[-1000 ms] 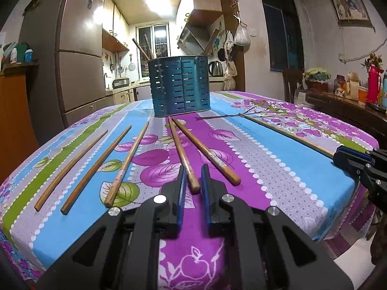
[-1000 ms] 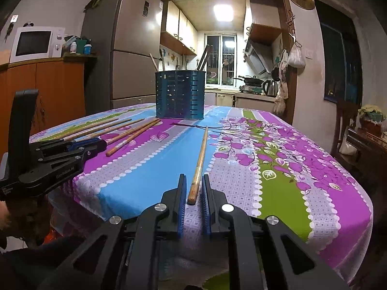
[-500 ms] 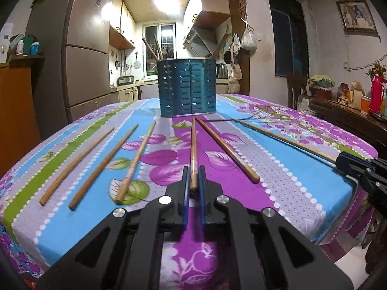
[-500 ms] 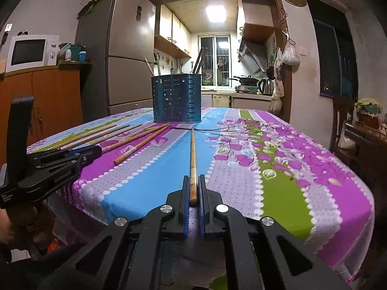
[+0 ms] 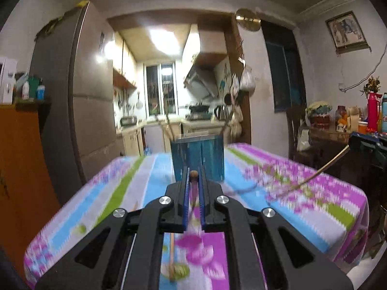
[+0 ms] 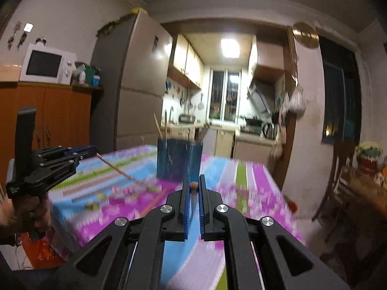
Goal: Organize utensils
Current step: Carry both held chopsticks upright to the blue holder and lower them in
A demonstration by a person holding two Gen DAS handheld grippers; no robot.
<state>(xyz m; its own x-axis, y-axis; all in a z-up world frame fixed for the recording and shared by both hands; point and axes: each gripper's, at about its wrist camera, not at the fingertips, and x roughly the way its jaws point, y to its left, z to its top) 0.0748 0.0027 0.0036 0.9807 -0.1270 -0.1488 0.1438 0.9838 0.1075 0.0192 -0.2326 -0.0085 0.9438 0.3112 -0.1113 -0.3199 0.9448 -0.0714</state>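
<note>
holding one chopstick point(image 5: 193, 174) clamped in my left gripper point(image 5: 193, 176) and another chopstick point(image 6: 193, 185) in my right gripper point(image 6: 193, 186), i'd tip both ends down over the blue holder point(image 5: 198, 158) before releasing.

It was a home's dining room opening onto a narrow kitchen: a tall grey fridge point(image 6: 142, 77), white microwave point(image 6: 47, 64) on an orange wooden cabinet point(image 6: 48, 113), and a floral-striped tablecloth point(image 5: 314, 193).

No text, label or number is legible anywhere in either view.
</note>
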